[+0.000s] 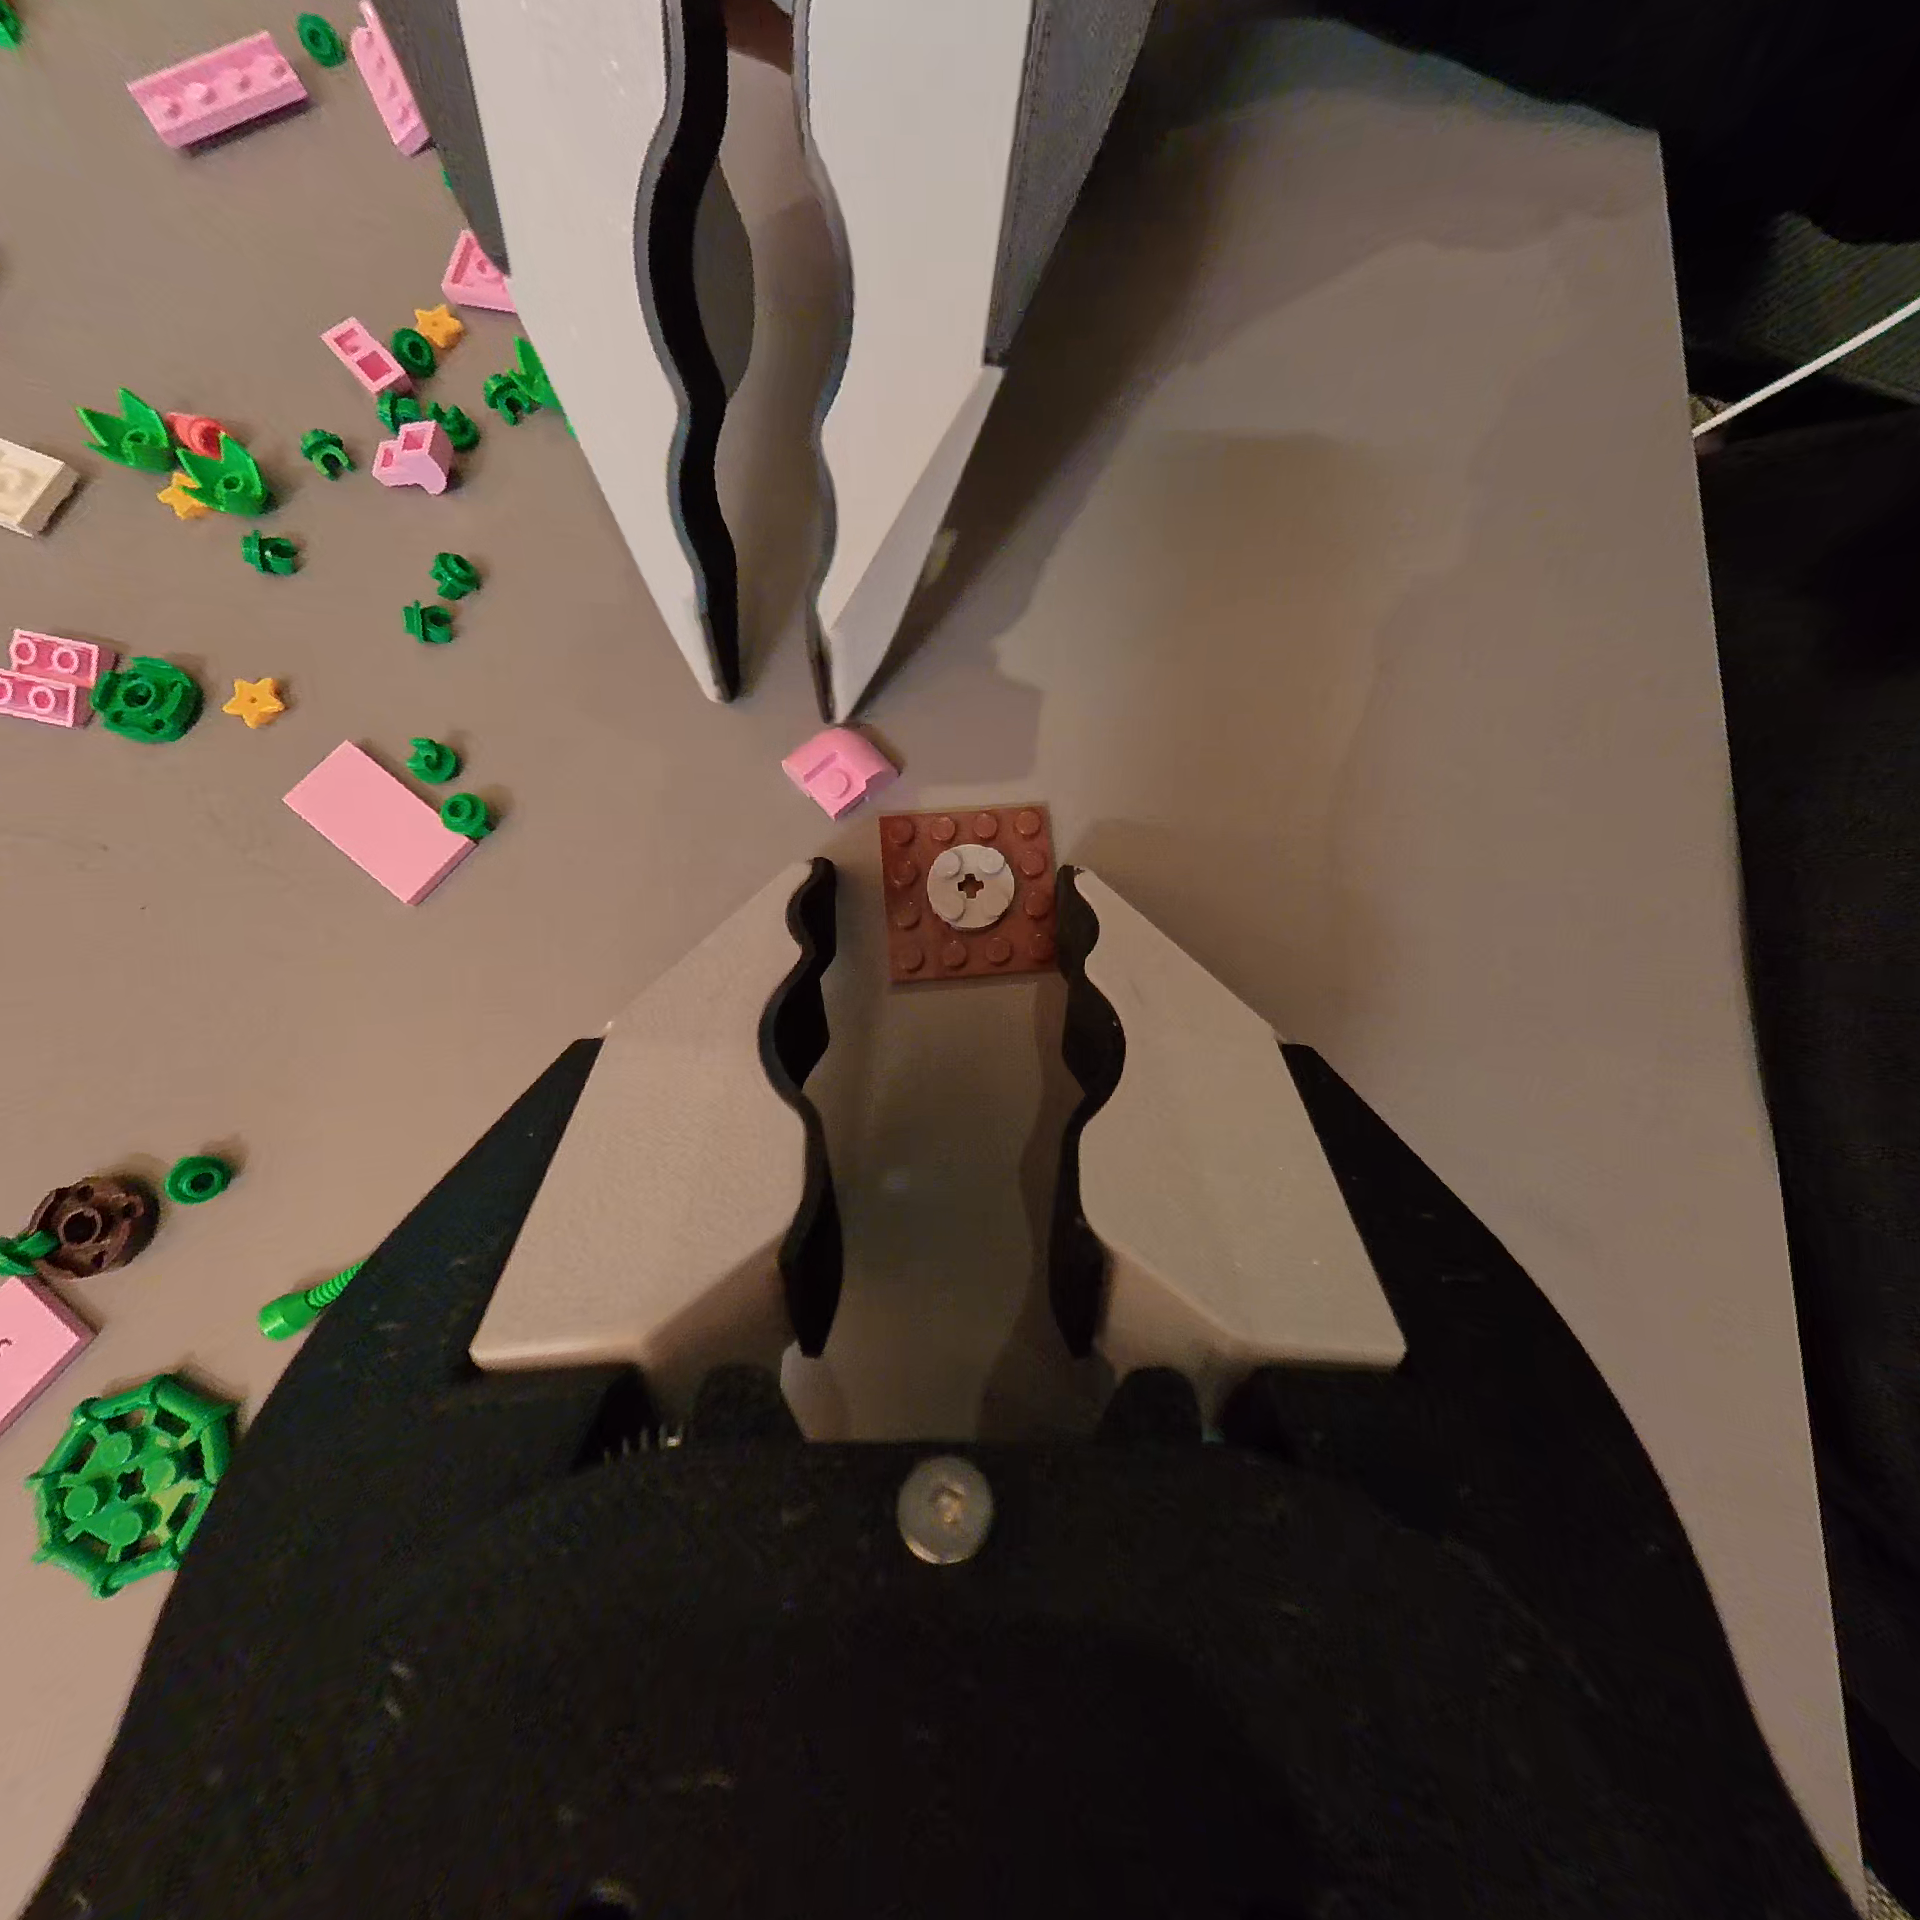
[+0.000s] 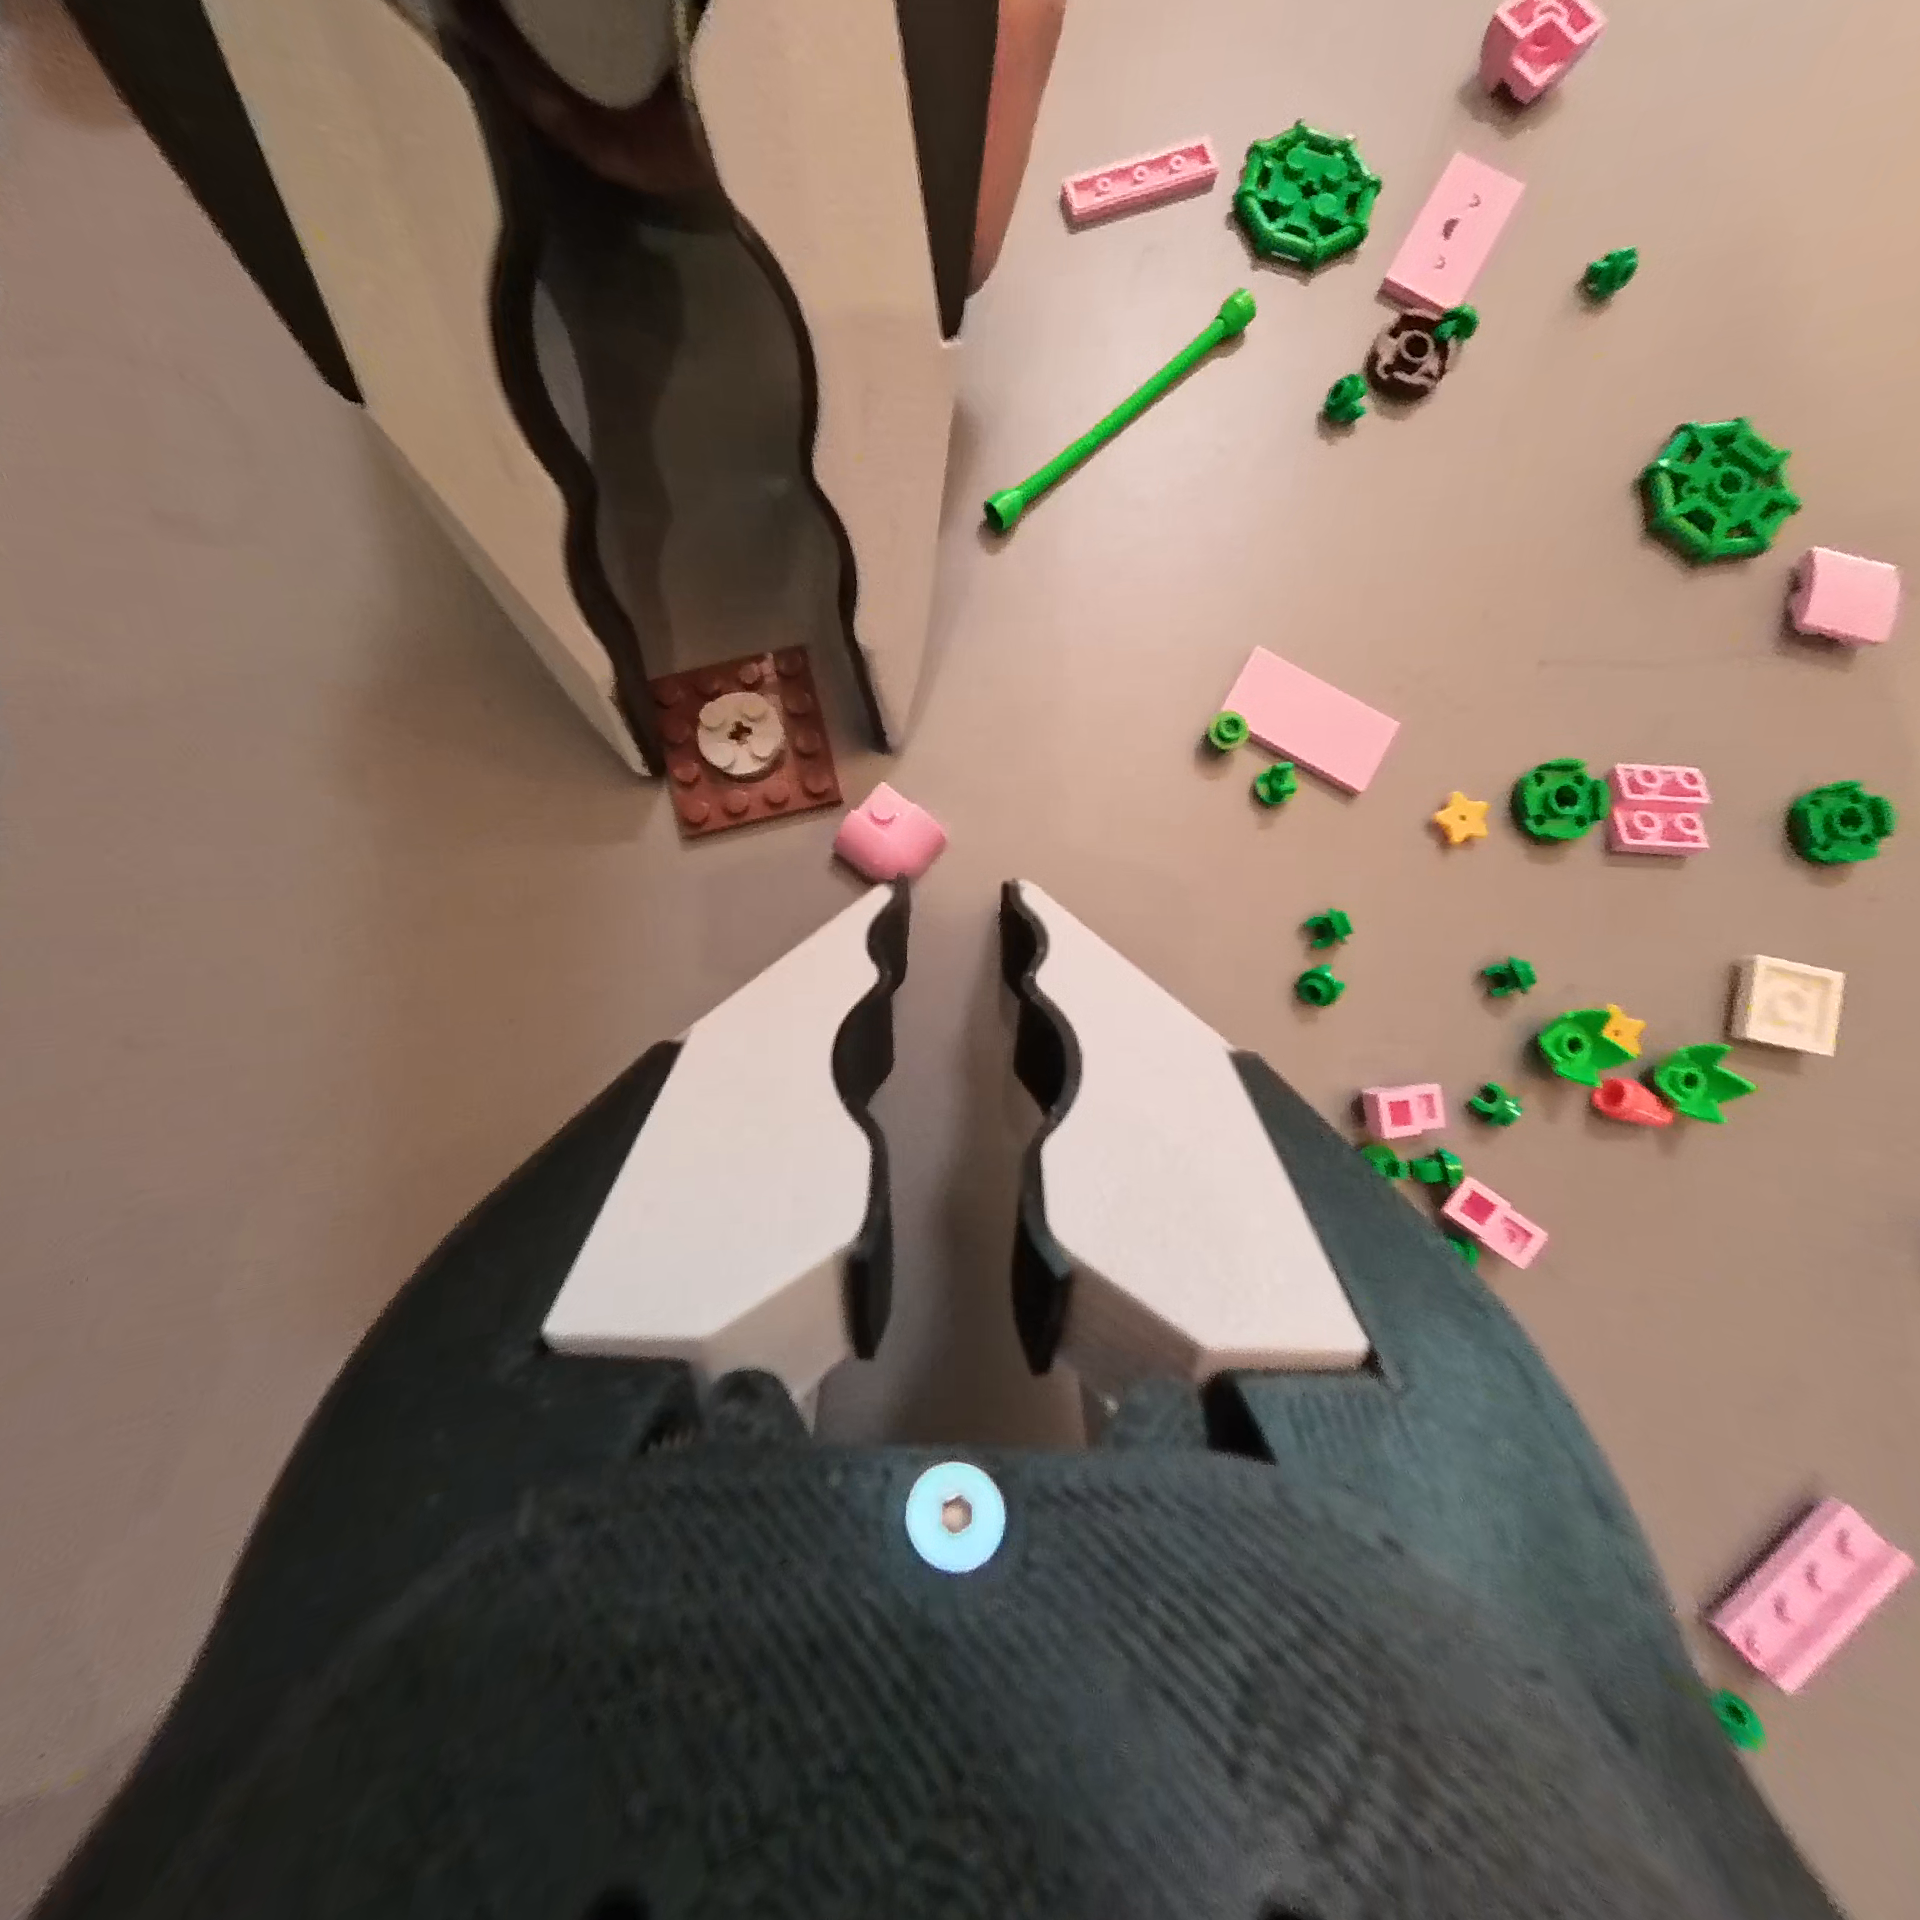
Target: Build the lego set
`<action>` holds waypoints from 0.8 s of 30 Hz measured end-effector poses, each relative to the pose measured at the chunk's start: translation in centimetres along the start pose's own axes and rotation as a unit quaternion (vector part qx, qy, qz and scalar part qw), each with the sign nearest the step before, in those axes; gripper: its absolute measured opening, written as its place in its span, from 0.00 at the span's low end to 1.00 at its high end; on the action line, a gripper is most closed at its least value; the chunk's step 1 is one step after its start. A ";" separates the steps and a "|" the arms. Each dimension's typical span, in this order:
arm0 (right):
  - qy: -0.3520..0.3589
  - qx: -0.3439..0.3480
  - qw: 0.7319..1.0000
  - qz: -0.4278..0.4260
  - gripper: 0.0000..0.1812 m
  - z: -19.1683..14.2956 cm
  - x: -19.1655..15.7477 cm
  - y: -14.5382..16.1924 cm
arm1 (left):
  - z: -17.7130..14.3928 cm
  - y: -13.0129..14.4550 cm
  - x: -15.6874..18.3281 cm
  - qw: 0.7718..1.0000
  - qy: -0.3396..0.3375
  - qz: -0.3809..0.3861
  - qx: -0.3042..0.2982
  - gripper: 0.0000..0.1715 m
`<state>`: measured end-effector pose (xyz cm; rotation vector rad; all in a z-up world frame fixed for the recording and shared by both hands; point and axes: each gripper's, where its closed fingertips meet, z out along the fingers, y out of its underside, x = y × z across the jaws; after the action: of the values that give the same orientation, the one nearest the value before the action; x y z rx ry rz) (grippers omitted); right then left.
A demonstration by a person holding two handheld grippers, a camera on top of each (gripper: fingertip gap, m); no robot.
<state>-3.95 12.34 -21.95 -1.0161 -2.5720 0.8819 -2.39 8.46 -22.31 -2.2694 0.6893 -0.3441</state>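
Grey-brown laminate fills both views: the surface (image 1: 1351, 623) carries everything, its far edge running down the right of the left wrist frame. My left tool (image 1: 948, 883) reaches up from the bottom centre of its view, fingers spread apart with nothing between them, the tips standing on either side of the brown plate (image 1: 971, 896). I cannot tell whether they touch its edges. My right tool (image 2: 954, 896) sits at the centre of its own view, fingers a narrow gap apart and empty, the left tip just beside the small pink curved brick (image 2: 890, 840). In the left wrist view that same tool comes down from the top of the frame.

The brown plate lies flat at centre, a grey round piece (image 1: 971, 886) with a cross hole seated on its studs. The pink curved brick rests just off the plate's corner.

Loose parts scatter across the right half of the right wrist frame: a pink flat tile (image 2: 1314, 717), two green web-like wheels (image 2: 1307, 195), a green rod (image 2: 1122, 411), a yellow star (image 2: 1461, 818).
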 end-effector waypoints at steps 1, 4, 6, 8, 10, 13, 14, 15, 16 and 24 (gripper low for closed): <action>-0.013 0.005 1.000 0.001 0.10 -0.1 -0.4 -0.2 | 0.0 0.0 0.0 1.000 0.000 0.000 0.000 0.23; -0.045 0.014 0.999 0.013 0.13 -0.3 -1.5 -0.6 | 0.0 0.0 0.0 1.000 0.000 0.000 0.000 0.23; -0.057 0.017 0.998 0.021 0.15 -0.3 -1.8 -0.7 | 0.0 0.0 0.0 1.000 0.000 0.000 0.000 0.23; -0.056 0.012 0.998 0.025 0.16 0.0 -1.7 -0.5 | 0.0 0.0 0.0 1.000 0.000 0.000 0.000 0.23; -0.046 0.006 0.999 0.023 0.15 0.3 -1.5 -0.4 | 0.0 0.0 0.0 1.000 0.000 0.000 0.000 0.23; -0.042 0.008 0.999 0.015 0.09 0.4 -1.5 -0.6 | 0.0 0.0 0.0 1.000 0.000 0.000 0.000 0.23; -0.041 0.008 0.999 0.012 0.08 0.5 -1.5 -0.6 | 0.0 0.0 0.0 1.000 0.000 0.000 0.000 0.23; -0.043 0.009 0.999 0.010 0.07 0.5 -1.5 -0.6 | 0.0 0.0 0.0 1.000 0.000 0.000 0.000 0.23; -0.045 0.009 0.999 0.009 0.07 0.5 -1.6 -0.6 | 0.0 0.0 0.0 1.000 0.000 0.000 0.000 0.23; -0.052 0.023 0.998 0.007 0.14 0.3 -1.9 -1.1 | 0.0 0.0 0.0 1.000 0.000 0.000 0.000 0.23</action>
<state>-3.30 10.20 -21.52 -1.0024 -2.6182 1.0191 -2.37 8.44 -22.31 -2.2691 0.6895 -0.3431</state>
